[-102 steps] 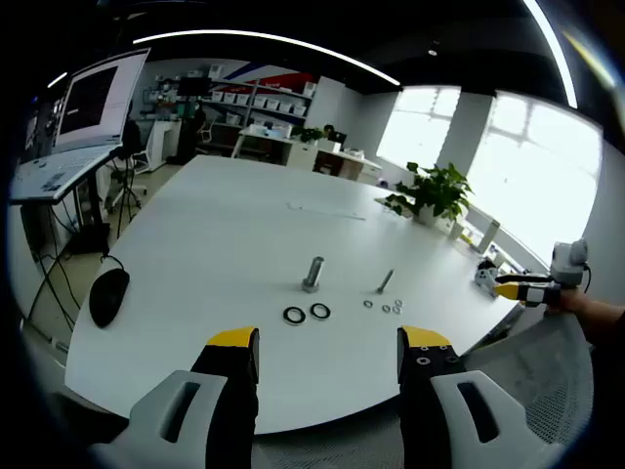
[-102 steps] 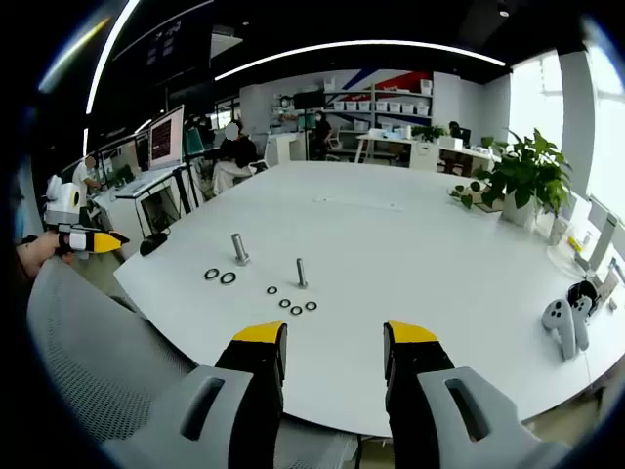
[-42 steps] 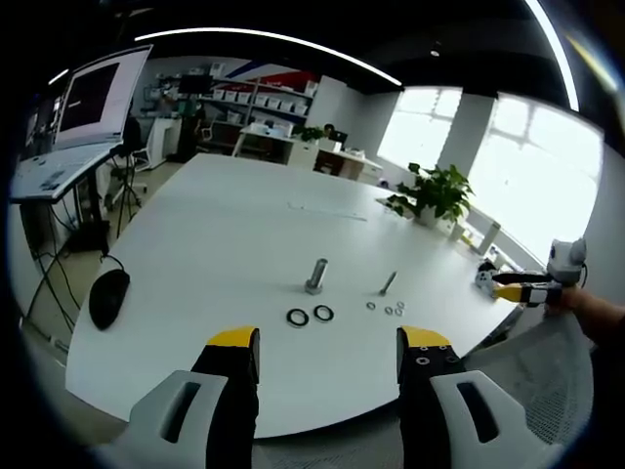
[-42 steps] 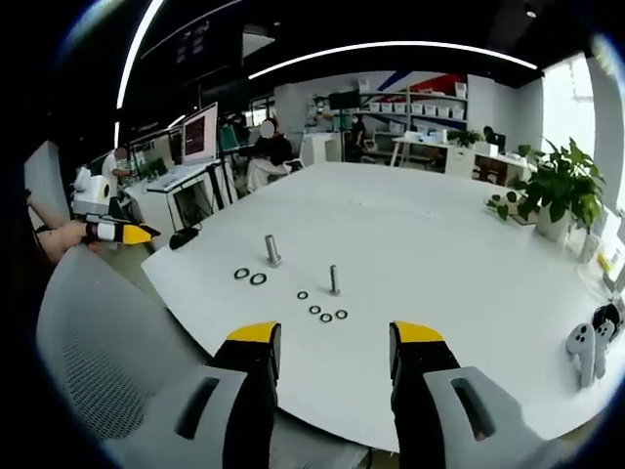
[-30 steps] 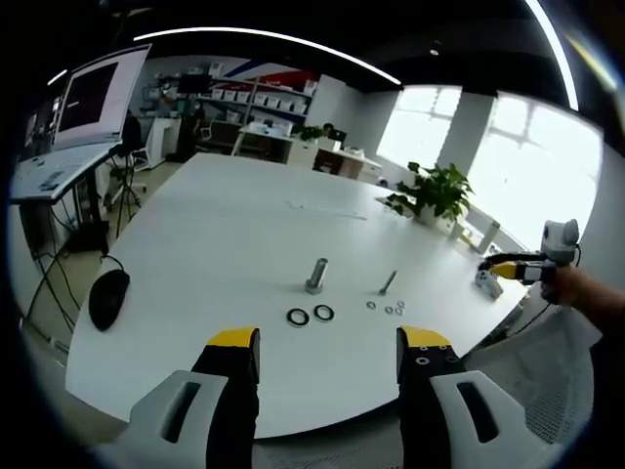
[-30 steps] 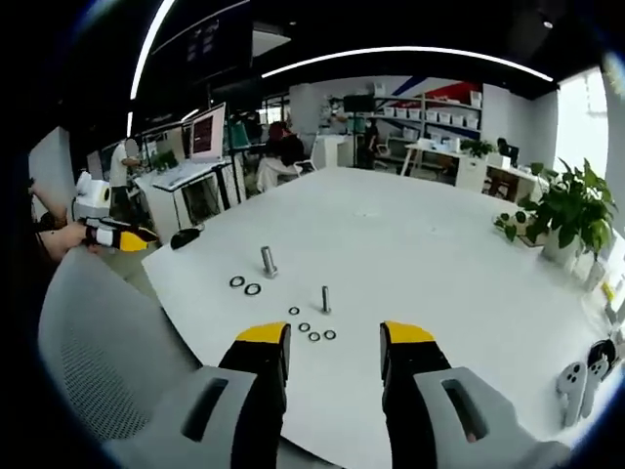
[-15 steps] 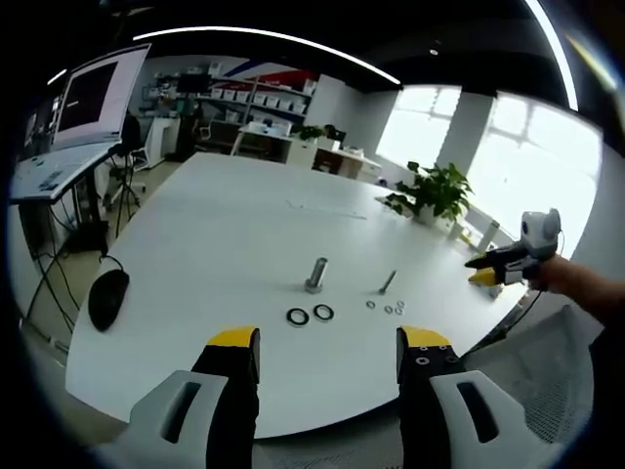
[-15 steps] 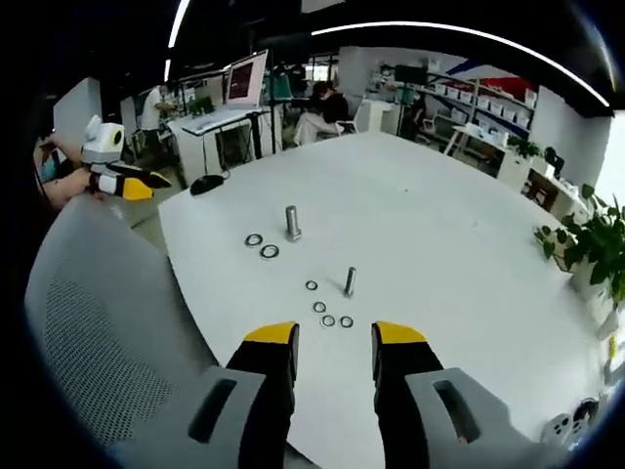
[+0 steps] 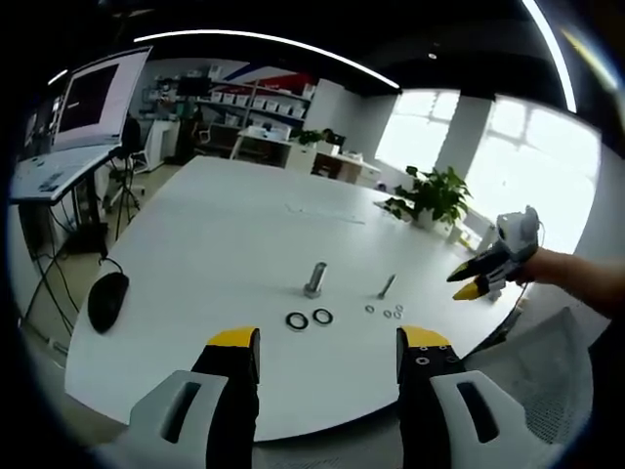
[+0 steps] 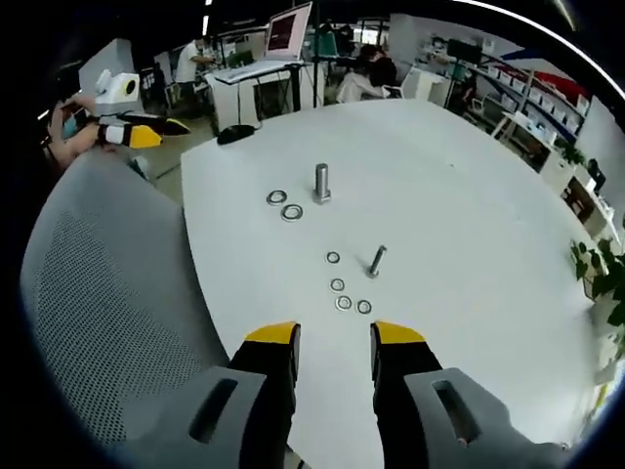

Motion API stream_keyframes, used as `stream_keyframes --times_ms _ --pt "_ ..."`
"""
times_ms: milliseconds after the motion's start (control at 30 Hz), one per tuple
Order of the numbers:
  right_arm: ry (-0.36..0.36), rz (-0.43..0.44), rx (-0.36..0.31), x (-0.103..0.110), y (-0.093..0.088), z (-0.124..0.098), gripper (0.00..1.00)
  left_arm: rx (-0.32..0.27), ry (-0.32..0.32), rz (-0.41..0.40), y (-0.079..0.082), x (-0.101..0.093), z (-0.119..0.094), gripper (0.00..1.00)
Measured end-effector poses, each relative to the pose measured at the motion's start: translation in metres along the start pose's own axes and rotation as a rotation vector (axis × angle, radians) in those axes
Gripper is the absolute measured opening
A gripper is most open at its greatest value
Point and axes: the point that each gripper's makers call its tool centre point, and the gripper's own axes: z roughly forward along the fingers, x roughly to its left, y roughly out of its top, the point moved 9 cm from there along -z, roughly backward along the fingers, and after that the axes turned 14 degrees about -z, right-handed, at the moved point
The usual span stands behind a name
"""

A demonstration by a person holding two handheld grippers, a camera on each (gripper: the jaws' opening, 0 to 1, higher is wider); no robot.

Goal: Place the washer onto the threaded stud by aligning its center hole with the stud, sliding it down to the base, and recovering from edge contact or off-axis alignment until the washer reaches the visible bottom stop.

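Observation:
Two threaded studs stand on the white table point(image 9: 225, 225): a thick one point(image 9: 314, 277) point(image 10: 321, 182) and a thin, leaning one point(image 9: 387, 284) point(image 10: 377, 260). Two large washers point(image 9: 297, 320) point(image 10: 276, 197) lie flat by the thick stud. Several small washers point(image 9: 389, 313) point(image 10: 344, 303) lie by the thin stud. My left gripper point(image 9: 328, 342) is open and empty, short of the table's near edge. My right gripper point(image 10: 334, 337) is open and empty, above the table edge, just short of the small washers. Each gripper appears in the other's view: right gripper point(image 9: 467, 285), left gripper point(image 10: 161, 130).
A grey mesh chair back point(image 10: 107, 293) sits below my right gripper at the table edge. A black mouse point(image 9: 105, 301) point(image 10: 237, 134) lies on the table. A potted plant point(image 9: 435, 191) stands at the far side. Desks with monitors point(image 9: 83, 103) lie beyond.
My right gripper has risen and come in over the table edge, tilting down toward the washers, with its jaws a little closer together. The left gripper has stayed put.

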Motion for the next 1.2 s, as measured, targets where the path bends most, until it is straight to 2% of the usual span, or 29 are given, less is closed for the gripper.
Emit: stream_keyframes --times_ms 333,433,900,1000,1067,1200 --pt "0.098 -0.124 0.106 -0.016 -0.004 0.031 0.31 0.015 0.010 0.004 -0.001 0.000 0.001 0.55" --pt "0.116 -0.138 0.133 -0.024 -0.005 0.040 0.31 0.016 0.013 0.002 -0.001 0.000 0.001 0.55" --pt "0.210 -0.265 0.234 -0.036 -0.008 0.078 0.30 0.022 0.021 0.013 -0.001 0.001 0.002 0.56" --pt "0.221 -0.292 0.238 -0.036 -0.006 0.084 0.30 0.026 0.022 0.018 -0.001 0.001 0.002 0.56" --pt "0.233 -0.308 0.260 -0.036 -0.008 0.088 0.30 -0.003 -0.001 0.024 0.002 -0.001 0.001 0.57" --pt "0.250 -0.338 0.284 -0.037 -0.010 0.095 0.30 0.033 0.009 0.044 -0.001 -0.001 0.003 0.57"
